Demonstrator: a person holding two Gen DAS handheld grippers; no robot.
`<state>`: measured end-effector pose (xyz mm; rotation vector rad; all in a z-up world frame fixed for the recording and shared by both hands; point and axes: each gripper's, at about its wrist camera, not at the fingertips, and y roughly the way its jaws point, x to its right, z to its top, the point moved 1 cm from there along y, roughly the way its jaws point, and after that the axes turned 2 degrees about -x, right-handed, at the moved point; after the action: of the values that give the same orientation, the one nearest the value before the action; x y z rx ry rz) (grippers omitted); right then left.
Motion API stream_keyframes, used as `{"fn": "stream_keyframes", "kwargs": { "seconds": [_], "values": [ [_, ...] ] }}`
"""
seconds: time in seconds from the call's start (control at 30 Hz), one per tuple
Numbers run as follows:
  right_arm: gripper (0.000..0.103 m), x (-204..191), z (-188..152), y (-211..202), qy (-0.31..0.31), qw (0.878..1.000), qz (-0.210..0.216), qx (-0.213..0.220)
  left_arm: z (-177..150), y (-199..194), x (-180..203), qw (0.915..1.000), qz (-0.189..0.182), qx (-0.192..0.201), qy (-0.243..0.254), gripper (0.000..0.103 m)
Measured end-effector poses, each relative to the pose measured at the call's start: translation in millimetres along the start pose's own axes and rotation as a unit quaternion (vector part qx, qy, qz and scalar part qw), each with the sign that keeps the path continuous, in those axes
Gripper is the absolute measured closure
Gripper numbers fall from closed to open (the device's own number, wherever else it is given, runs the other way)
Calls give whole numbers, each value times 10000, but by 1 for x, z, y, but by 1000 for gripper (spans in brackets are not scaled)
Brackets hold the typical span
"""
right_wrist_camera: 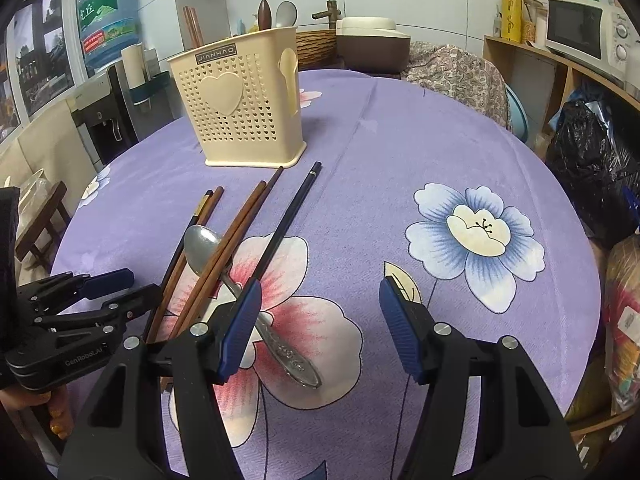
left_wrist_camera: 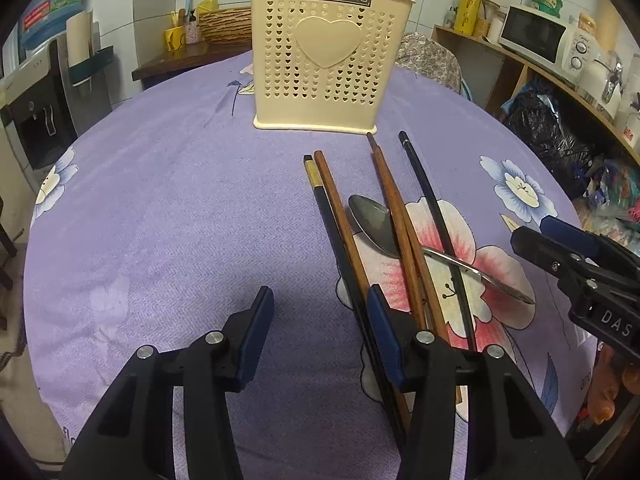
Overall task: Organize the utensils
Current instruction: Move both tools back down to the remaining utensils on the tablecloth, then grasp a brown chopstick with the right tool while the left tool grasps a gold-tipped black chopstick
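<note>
A cream perforated utensil holder (left_wrist_camera: 320,68) (right_wrist_camera: 240,108) stands at the far side of the purple flowered tablecloth (left_wrist_camera: 160,220), with a few utensils poking out of its top. In front of it lie several chopsticks (left_wrist_camera: 390,200) (right_wrist_camera: 244,216), brown and dark, and a metal spoon (left_wrist_camera: 372,224) (right_wrist_camera: 200,248) crossed under them. My left gripper (left_wrist_camera: 320,320) is open over bare cloth, its right finger beside the leftmost chopsticks. My right gripper (right_wrist_camera: 322,316) is open, and the spoon's handle (right_wrist_camera: 292,356) lies on the cloth between its fingers, untouched. Each gripper shows at the edge of the other's view.
A chair draped in patterned cloth (left_wrist_camera: 432,60) stands behind the table at the right. Shelves with a microwave (right_wrist_camera: 580,32) and a black bag (right_wrist_camera: 588,164) run along the right. A water dispenser (left_wrist_camera: 36,120) stands at the left.
</note>
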<state>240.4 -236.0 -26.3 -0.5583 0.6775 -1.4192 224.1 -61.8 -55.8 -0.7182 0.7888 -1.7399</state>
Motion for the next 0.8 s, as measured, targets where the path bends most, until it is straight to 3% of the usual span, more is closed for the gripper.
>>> {"fn": "stream_keyframes", "kwargs": {
  "seconds": [0.2, 0.33, 0.6, 0.8],
  "values": [
    [41, 1, 0, -3, -20, 9999, -158, 1, 0, -4, -12, 9993, 384, -10, -22, 55],
    [41, -1, 5, 0, -22, 9999, -134, -19, 6, -9, -25, 9993, 195, 73, -307, 55],
    [47, -15, 23, 27, 38, 9996, -110, -249, 16, -6, -11, 9996, 167, 160, -175, 55],
    [54, -27, 30, 41, 159, 9987, 291, -379, 14, -5, -17, 9995, 159, 137, -249, 55]
  ]
}}
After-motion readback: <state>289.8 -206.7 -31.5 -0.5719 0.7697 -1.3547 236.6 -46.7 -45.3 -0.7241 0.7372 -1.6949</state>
